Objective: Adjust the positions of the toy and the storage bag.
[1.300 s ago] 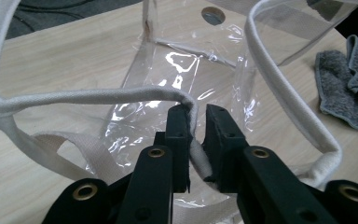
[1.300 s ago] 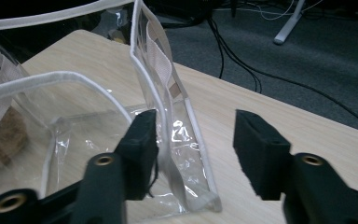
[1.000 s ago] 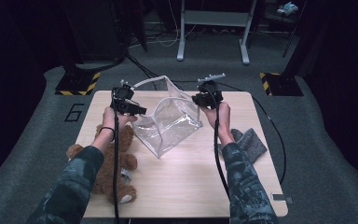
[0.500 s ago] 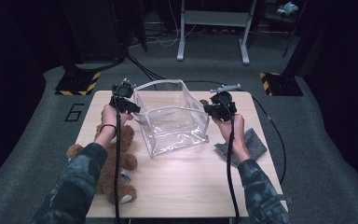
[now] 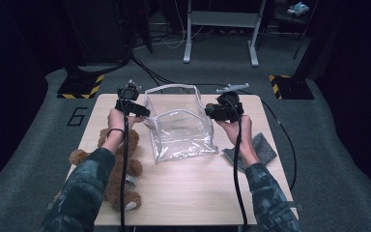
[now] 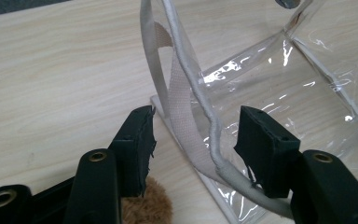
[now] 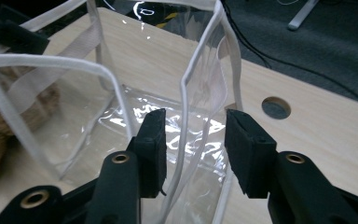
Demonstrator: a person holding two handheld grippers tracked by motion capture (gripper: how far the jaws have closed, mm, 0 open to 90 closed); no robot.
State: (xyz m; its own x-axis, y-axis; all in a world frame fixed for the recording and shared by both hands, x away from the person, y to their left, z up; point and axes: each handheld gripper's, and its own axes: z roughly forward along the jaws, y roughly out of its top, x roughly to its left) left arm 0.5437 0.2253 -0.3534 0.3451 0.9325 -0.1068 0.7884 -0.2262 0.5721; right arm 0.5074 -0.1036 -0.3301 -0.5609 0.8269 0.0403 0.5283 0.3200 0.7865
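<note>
High view: clear bag (image 5: 181, 123) between tools.

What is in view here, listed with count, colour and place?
bag: 1, clear with white trim, standing open at table middle
teddy bear: 1, brown, lying at table's left front
cloth: 1, grey, table's right edge
table: 1, light wood
left gripper: 1, black, jaws just opened, bag's rim between them
right gripper: 1, black, jaws just opened, bag's rim between them
forearms: 2, patterned sleeves, from the bottom

Teddy bear (image 5: 121, 166) half hidden under left forearm.
</note>
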